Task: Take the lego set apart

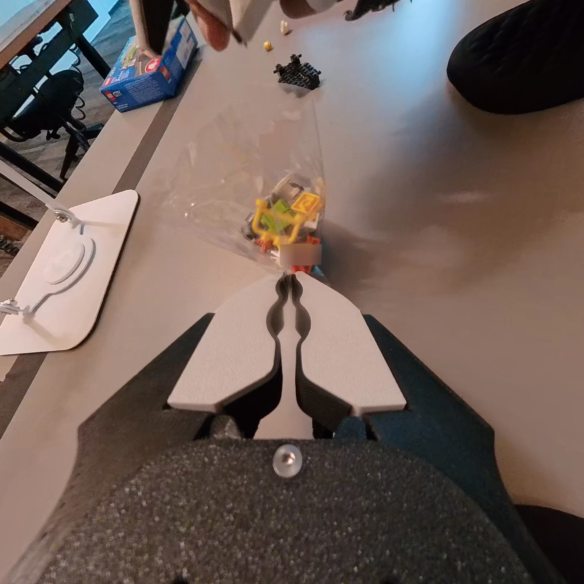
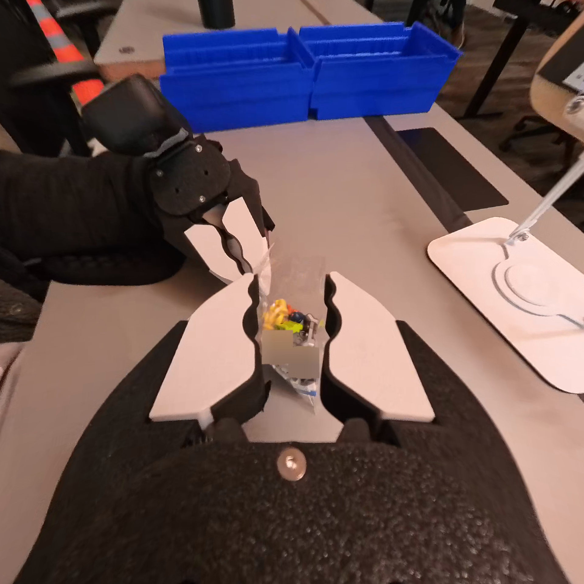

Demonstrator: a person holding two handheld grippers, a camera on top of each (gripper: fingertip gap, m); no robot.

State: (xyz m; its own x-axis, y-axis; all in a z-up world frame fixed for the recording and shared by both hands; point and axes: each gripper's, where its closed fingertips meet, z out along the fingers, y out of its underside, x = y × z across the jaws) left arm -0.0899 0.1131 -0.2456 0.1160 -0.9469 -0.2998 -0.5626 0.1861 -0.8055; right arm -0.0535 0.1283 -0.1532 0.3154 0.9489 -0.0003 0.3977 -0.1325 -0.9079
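Observation:
A clear plastic bag holds several small lego pieces, yellow, green, orange and grey. My left gripper is shut on a corner of the bag. In the right wrist view the bag lies between the fingers of my right gripper, which is open around it. The left gripper shows there too, pinching the bag's far corner. A black lego chassis piece lies farther off on the grey table, with two small loose pieces beyond it.
A white lamp base sits at the table's left edge, also in the right wrist view. A blue lego box stands by it. Two blue bins stand at the far side. A black sleeve rests on the table.

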